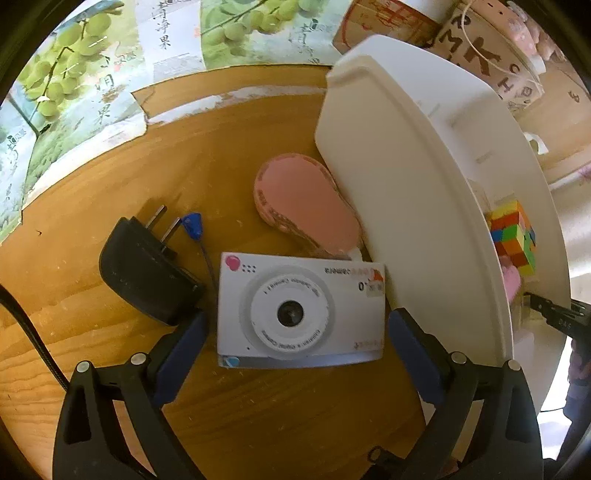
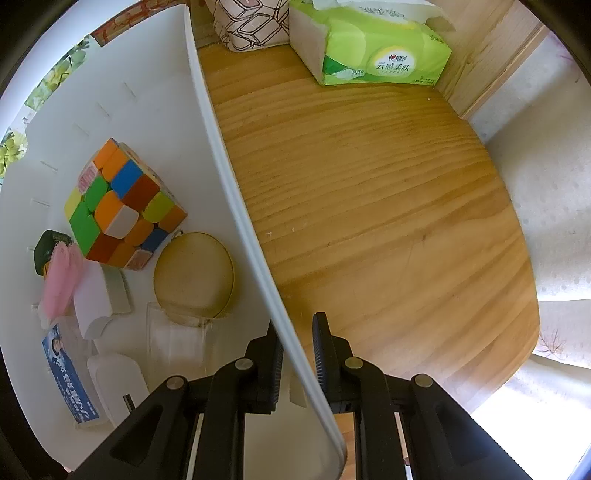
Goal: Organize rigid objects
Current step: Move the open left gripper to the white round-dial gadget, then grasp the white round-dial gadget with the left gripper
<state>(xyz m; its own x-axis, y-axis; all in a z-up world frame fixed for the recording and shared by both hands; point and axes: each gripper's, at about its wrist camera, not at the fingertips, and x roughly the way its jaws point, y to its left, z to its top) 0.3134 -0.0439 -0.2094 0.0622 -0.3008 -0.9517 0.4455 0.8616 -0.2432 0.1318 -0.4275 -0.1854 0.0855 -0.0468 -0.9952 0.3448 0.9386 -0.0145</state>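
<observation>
A white toy camera (image 1: 300, 312) lies lens-up on the wooden table, between the open fingers of my left gripper (image 1: 297, 332), which do not touch it. A black plug adapter (image 1: 147, 269), a blue-headed pin (image 1: 194, 226) and a pink oval pad (image 1: 306, 203) lie just beyond it. A white bin (image 1: 417, 177) stands to the right. My right gripper (image 2: 297, 347) is shut on the bin's rim (image 2: 229, 184). Inside the bin lie a colour cube (image 2: 118, 203), a round wooden disc (image 2: 194, 275), a clear cup (image 2: 177, 339), a white box and other small items.
A green tissue pack (image 2: 369, 40) and a patterned box (image 2: 251, 22) stand at the far end of the table (image 2: 369, 206). Printed paper with grapes (image 1: 74, 92) and cardboard boxes (image 1: 491, 48) line the back. The table edge runs along the right.
</observation>
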